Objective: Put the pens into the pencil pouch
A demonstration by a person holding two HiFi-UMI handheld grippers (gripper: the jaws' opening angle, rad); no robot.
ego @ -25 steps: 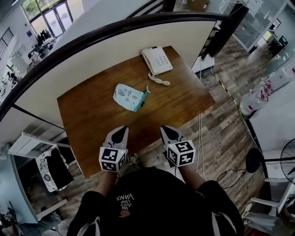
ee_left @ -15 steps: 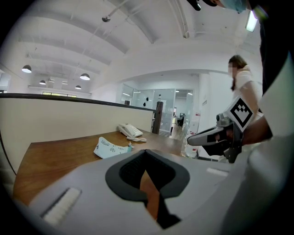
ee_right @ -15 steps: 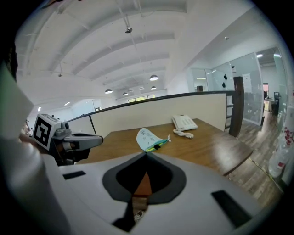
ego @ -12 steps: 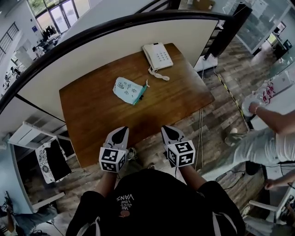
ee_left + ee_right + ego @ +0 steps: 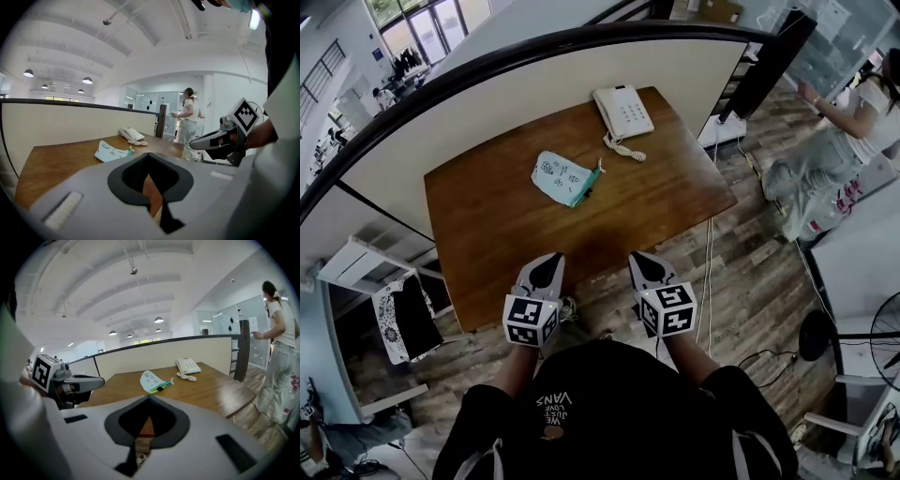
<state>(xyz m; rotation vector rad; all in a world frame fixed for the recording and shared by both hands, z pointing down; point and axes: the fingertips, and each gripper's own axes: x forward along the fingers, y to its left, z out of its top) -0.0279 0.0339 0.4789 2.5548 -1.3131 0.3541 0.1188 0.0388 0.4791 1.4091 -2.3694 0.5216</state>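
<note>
Both jaws pressed together, nothing btwn them: left gripper (image 5: 546, 269) & right gripper (image 5: 643, 267) hang at my near edge of the table (image 5: 487, 244). Pouch (image 5: 562, 176) lies mid-table, well apart from both, w/ pens (image 5: 589, 187) at its right end.

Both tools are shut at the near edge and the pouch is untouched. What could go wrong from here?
1. The pouch lies loose and flat on the desk; pushed by one tool, it may slide rather than open.
2. The pens lie thin and close together at its mouth; the right tool or left tool might pinch fabric or two at once.
3. The phone cord lies nearby and could snag.
</note>
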